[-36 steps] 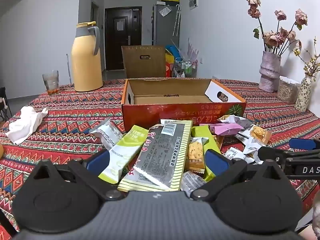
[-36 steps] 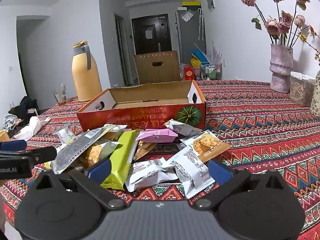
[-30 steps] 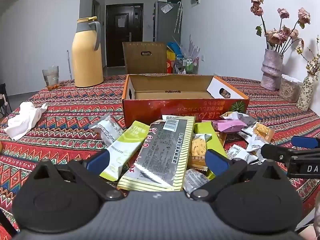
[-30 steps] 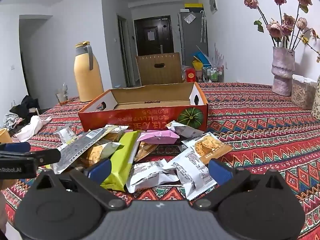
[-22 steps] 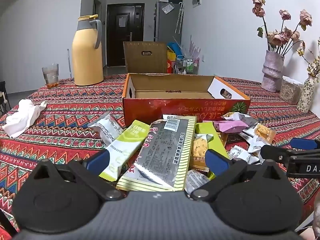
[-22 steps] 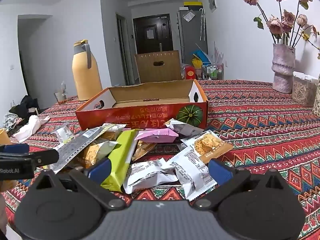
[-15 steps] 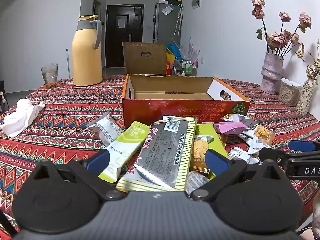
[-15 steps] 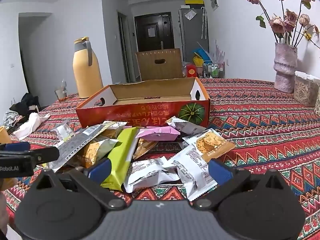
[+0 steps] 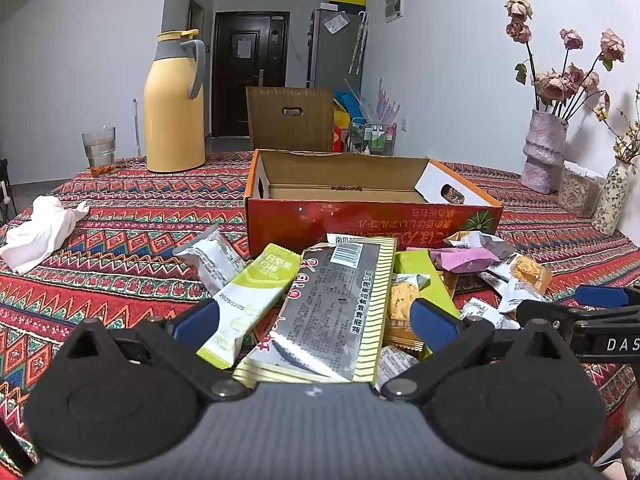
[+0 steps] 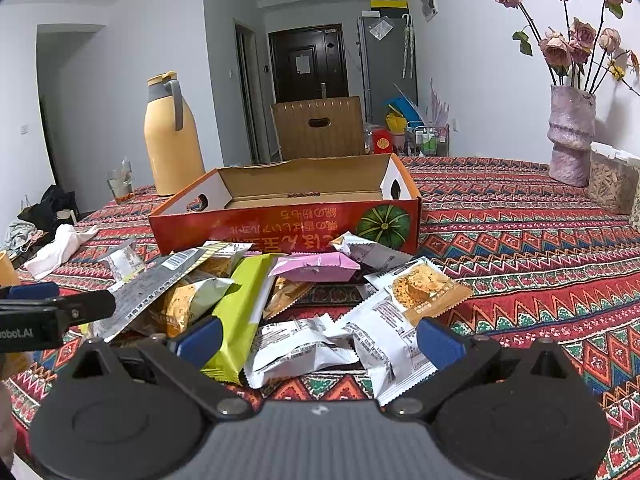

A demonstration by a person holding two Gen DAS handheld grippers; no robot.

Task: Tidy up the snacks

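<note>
An open orange cardboard box (image 9: pixel 372 220) (image 10: pixel 288 220) stands on the patterned tablecloth, empty inside. In front of it lies a pile of snack packets: a long silver and yellow packet (image 9: pixel 336 304), a green and white bar (image 9: pixel 252 300), a pink packet (image 10: pixel 316 268), a green packet (image 10: pixel 240 308), white packets (image 10: pixel 384 340). My left gripper (image 9: pixel 314 322) is open, low over the silver packet, holding nothing. My right gripper (image 10: pixel 318 340) is open over the white packets, holding nothing. Each gripper shows at the other view's edge.
A yellow thermos jug (image 9: pixel 174 104) and a glass (image 9: pixel 99 150) stand at the back left. A white cloth (image 9: pixel 40 228) lies left. A vase of dried flowers (image 9: pixel 546 156), a clear container (image 9: pixel 578 194) and a small vase (image 9: pixel 610 200) stand right. A chair back (image 9: pixel 290 120) rises behind the table.
Both grippers have shifted slightly over the pile with small camera sway. Both stay open. No packet has moved.
</note>
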